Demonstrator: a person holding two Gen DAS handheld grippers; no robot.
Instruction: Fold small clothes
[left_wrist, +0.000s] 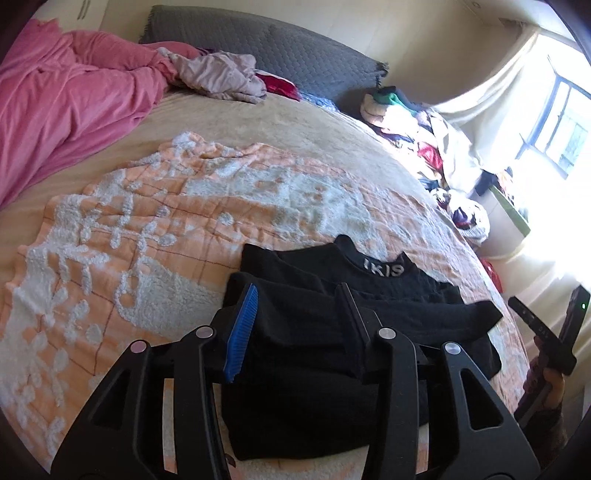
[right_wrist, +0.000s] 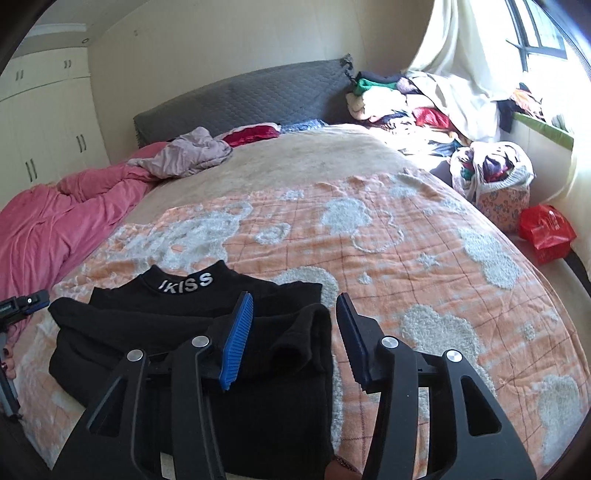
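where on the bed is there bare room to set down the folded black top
Free: the orange blanket right of the black top, and the beige bedspread beyond it. Crowded: pink duvet along the left, clothes pile by the headboard corner.

A pink blanket (right_wrist: 55, 221) lies at nine o'clock; a grey headboard (right_wrist: 240, 99) at twelve; a red bag (right_wrist: 546, 232) at three.

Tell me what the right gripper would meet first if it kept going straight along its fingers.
Most likely the folded-in sleeve cuff of the black IKISS top, which lies between the open fingers of the right gripper. Depth is unclear, so it might instead land on the orange blanket just past the cuff.
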